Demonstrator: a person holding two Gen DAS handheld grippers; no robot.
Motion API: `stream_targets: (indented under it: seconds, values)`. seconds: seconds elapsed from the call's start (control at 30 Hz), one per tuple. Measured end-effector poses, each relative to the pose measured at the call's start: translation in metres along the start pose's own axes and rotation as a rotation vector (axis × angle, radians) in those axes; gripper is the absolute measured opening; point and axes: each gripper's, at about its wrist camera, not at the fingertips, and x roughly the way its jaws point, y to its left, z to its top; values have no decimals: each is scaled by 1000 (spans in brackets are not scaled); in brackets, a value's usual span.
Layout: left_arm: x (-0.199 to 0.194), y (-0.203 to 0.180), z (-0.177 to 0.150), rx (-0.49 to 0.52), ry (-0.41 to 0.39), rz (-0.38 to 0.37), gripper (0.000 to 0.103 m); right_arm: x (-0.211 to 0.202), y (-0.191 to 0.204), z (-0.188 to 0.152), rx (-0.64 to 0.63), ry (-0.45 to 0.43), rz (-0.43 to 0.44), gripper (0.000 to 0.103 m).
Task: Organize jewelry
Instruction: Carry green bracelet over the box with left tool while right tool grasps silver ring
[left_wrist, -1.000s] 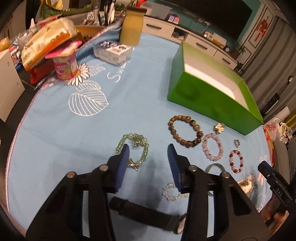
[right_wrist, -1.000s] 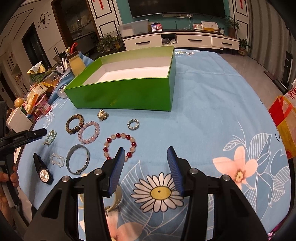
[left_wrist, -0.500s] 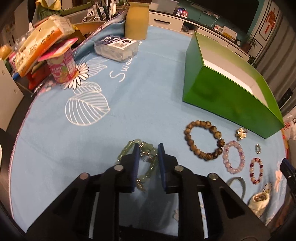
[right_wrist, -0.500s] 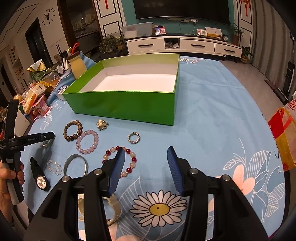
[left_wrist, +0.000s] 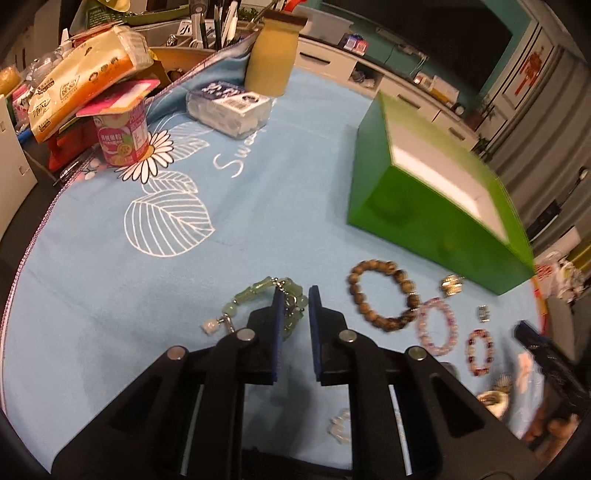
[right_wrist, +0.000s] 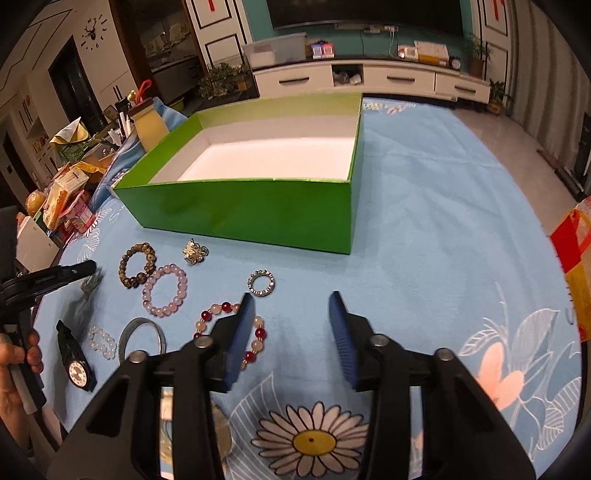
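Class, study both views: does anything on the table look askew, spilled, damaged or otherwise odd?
Only the pink cup at the table's left edge: its foil lid is peeled up, and a tissue pack leans over it. Nothing has spilled.

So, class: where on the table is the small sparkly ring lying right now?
In the right wrist view the sparkly ring lies on the blue cloth just ahead of the right gripper, between the red-and-white bracelet and the green box.

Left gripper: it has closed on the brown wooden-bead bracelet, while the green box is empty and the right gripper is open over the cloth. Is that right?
Not quite. The left gripper has just been closing on the green jade bracelet, not the brown bead bracelet, which lies untouched beside it, as the left wrist view shows. The green box is empty and the right gripper is open over the cloth.
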Motion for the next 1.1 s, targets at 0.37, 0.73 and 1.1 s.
stream_targets:
  seconds: [0.37,0.73,1.1]
  values:
    - [-37,-14,9,15,-57,-79,12,34,19,13,-85,53,-22,38]
    - [-46,-19,10,18,-64,-87,12,53,41,16,-236,63,-85,21]
    - [-51,-47,28,86,-70,-138,12,13,43,29,-218,-52,-37,21]
